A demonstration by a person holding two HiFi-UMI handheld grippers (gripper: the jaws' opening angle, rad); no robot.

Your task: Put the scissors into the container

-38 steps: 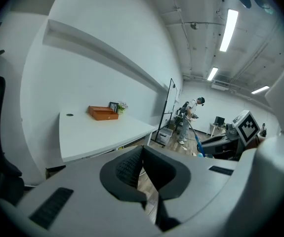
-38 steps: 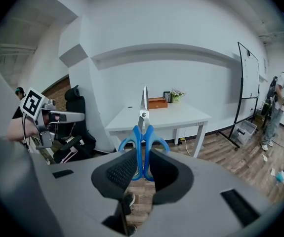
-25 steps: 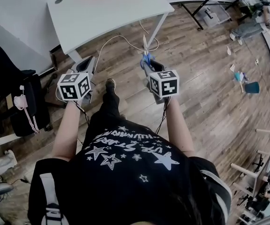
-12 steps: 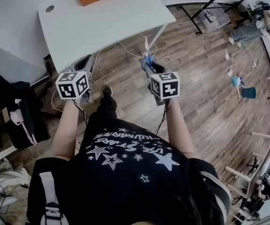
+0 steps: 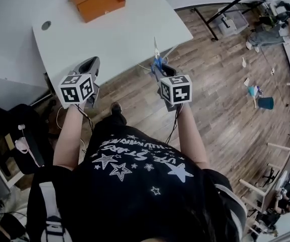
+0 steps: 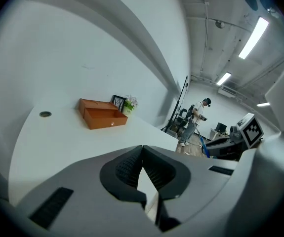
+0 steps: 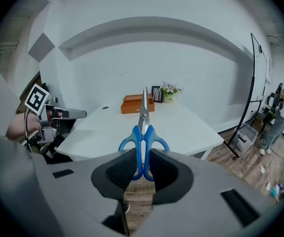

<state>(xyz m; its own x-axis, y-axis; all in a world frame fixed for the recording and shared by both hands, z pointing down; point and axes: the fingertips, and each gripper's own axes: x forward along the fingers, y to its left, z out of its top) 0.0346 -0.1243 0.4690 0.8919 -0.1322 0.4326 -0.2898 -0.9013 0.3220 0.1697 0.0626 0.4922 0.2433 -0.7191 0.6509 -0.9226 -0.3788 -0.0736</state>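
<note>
Clamping scissors [image 7: 142,127] by the blue handles between the right gripper's [image 7: 138,164] jaws, blades upright, by the white table's [image 5: 119,39] edge. Holding the left gripper [image 6: 142,154], jaws pressed together on nothing, above the near tabletop. Facing the open orange container [image 5: 97,0] at the far end, well apart, plant [image 7: 170,92] and frame [image 7: 157,94] behind it

Head down; 2 gripper views seemingly share table [image 5: 117,37].
</note>
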